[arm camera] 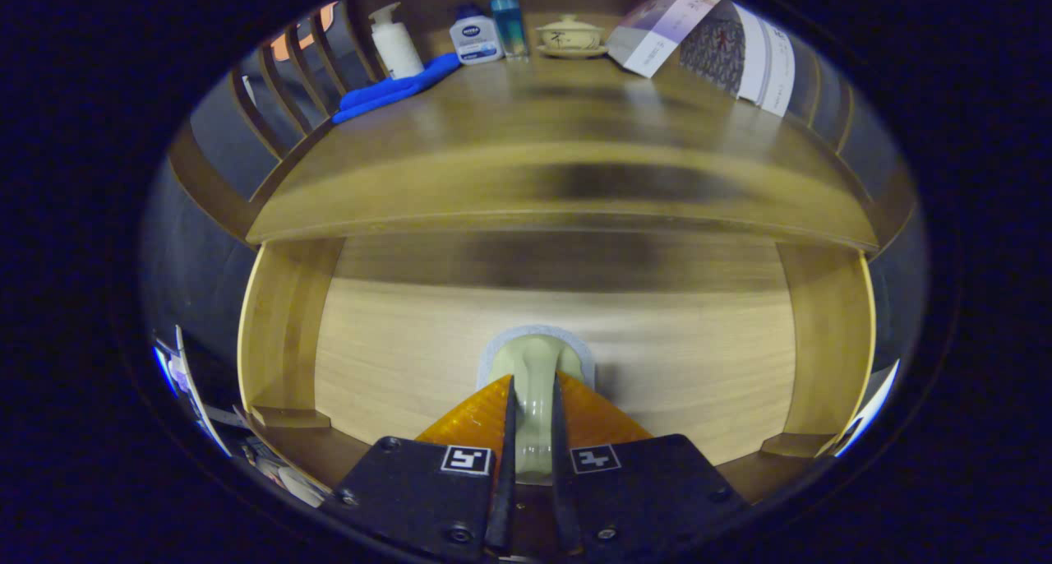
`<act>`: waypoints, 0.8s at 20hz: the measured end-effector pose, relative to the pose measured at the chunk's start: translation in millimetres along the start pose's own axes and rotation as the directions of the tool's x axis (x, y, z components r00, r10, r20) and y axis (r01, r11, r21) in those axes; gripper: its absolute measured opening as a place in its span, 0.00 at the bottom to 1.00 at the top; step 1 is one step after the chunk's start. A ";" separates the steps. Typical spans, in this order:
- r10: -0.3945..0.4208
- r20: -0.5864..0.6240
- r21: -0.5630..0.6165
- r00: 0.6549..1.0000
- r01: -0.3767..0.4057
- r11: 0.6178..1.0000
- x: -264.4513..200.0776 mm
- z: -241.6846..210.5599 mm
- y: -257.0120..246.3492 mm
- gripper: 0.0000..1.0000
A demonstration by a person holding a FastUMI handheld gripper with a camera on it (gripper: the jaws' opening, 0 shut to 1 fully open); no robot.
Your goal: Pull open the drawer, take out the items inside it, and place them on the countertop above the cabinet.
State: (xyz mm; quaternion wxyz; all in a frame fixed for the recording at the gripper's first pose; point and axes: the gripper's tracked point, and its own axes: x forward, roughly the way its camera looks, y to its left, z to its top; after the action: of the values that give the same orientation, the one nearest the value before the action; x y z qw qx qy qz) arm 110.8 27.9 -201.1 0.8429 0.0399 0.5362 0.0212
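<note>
- Tool (532,383) clenched on the pale green drawer handle (534,367), both fingers (503,432) pressing its sides, the narrow stem of the handle caught between them.
- Handle mounted on a light oval plate (534,338) at the middle of the drawer front (427,358), directly ahead of the fingertips.
- Drawer front of pale wood grain, spread to both sides of the tool, set between two lighter wooden cabinet posts (288,325); open or closed not clear from this angle.
- Contents of the drawer hidden behind its front.
- Wooden worktop (559,136) above and beyond the tool, its front edge overhanging the drawer front, picture blurred across it.
- At the far back of the worktop, beyond the tool and to its left: a white pump bottle (394,42) standing upright, a blue cloth (390,91) lying just beside its base.
- Next along the back, near the cloth's end: a white jar with a dark lid (475,36), touching or almost touching a teal translucent bottle (509,23).
- Farther right, a cream lidded cup on a saucer (571,36), apart from the bottles.
- Far right of the back edge: an open printed booklet (715,42) standing on the worktop.
- Slatted wooden rail (283,79) rising at the worktop's left end.
</note>
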 end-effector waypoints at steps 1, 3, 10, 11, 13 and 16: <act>0.010 0.002 -0.001 1.000 -0.010 1.000 -8.7 -0.2 3.2 0.22; 0.017 0.016 -0.017 1.000 -0.016 1.000 -24.7 2.4 6.1 0.22; 0.021 0.086 -0.047 0.996 -0.017 0.999 -84.1 29.3 11.4 0.22; 0.022 0.095 -0.040 0.995 -0.018 0.999 -90.3 37.6 10.4 0.22; 0.016 0.117 -0.023 0.993 -0.014 1.000 -99.0 57.3 7.3 0.22; 0.010 0.147 0.008 0.989 -0.011 1.000 -107.4 95.0 4.6 0.22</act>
State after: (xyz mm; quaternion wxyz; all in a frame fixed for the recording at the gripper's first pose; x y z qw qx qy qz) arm 151.3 19.9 -63.8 0.8798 0.0479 0.4725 0.0203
